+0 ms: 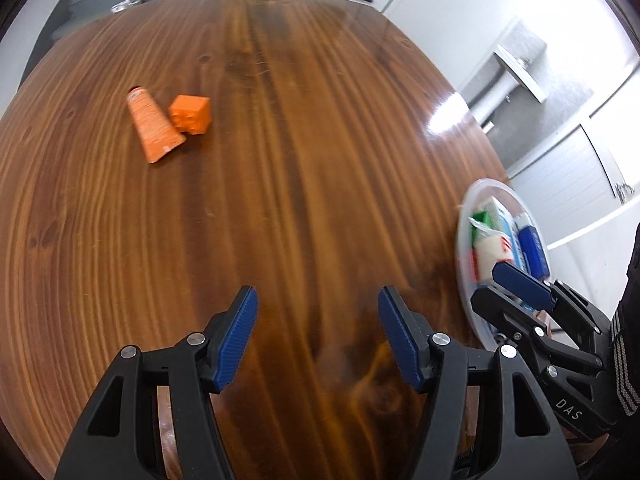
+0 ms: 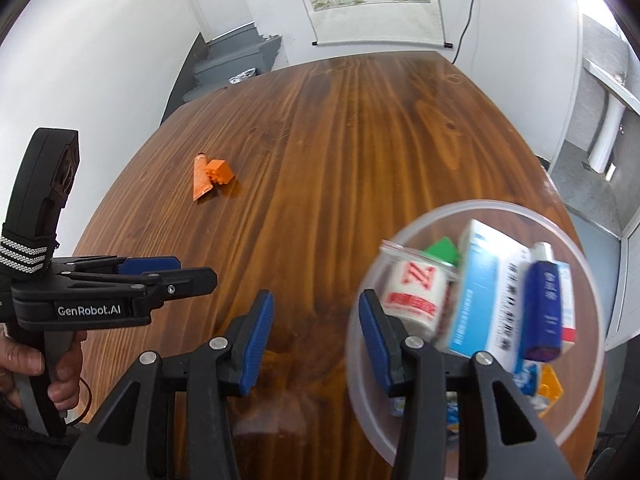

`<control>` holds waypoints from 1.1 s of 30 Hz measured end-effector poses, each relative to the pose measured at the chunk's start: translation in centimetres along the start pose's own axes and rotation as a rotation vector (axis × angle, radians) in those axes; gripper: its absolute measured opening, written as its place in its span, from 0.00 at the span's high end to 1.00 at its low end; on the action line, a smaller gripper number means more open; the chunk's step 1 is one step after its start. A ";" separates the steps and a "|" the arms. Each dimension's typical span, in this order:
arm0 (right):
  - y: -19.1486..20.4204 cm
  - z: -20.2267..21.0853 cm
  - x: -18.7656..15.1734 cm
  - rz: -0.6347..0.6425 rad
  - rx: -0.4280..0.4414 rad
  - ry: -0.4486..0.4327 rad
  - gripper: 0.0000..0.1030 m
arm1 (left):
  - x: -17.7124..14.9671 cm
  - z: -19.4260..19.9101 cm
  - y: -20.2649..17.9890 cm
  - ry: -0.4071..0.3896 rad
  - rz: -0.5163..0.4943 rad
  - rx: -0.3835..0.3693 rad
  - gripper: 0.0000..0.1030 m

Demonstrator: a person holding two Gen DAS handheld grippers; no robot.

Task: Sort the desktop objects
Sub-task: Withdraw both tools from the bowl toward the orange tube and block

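An orange tube (image 1: 154, 127) lies on the wooden table (image 1: 320, 140) at the far left, touching an orange block (image 1: 190, 114); both also show in the right wrist view, tube (image 2: 200, 181) and block (image 2: 220, 171). My left gripper (image 1: 318, 340) is open and empty over bare table. My right gripper (image 2: 316, 340) is open and empty, its right finger over the rim of a clear round bowl (image 2: 592, 360). The bowl holds a white bagged roll (image 2: 414, 294), a blue-white box (image 2: 488, 296), a blue bottle (image 2: 544, 312) and a green block (image 2: 442, 250).
The bowl (image 1: 466, 280) stands at the table's right edge. The right gripper (image 1: 528, 300) appears at the right of the left wrist view; the left gripper (image 2: 152, 276) at the left of the right wrist view. A wall scroll (image 2: 368, 0) hangs beyond the table.
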State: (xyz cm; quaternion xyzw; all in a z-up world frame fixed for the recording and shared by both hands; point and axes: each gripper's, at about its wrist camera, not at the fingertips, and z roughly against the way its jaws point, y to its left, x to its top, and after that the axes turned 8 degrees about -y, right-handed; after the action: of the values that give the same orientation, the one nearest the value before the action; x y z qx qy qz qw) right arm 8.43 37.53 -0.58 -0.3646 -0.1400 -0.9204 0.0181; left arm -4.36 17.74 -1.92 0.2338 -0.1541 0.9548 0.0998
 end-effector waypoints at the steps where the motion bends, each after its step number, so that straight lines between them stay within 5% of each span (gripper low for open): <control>1: 0.5 -0.5 0.2 0.004 0.006 0.006 0.53 | 0.2 0.0 0.8 0.000 0.010 0.006 0.36; 16: 5.8 -7.0 1.9 0.012 0.053 0.087 0.53 | 5.1 -1.3 9.1 -0.023 0.104 0.055 0.36; 33: 6.8 -11.7 3.3 -0.030 0.014 0.125 0.53 | 11.8 -4.6 15.1 -0.048 0.235 0.079 0.36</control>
State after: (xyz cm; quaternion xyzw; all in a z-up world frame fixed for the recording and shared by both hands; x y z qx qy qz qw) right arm -0.90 28.03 -4.77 -0.3043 -0.1504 -0.9405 0.0157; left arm -20.49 6.58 -3.88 0.2408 -0.1452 0.9593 -0.0255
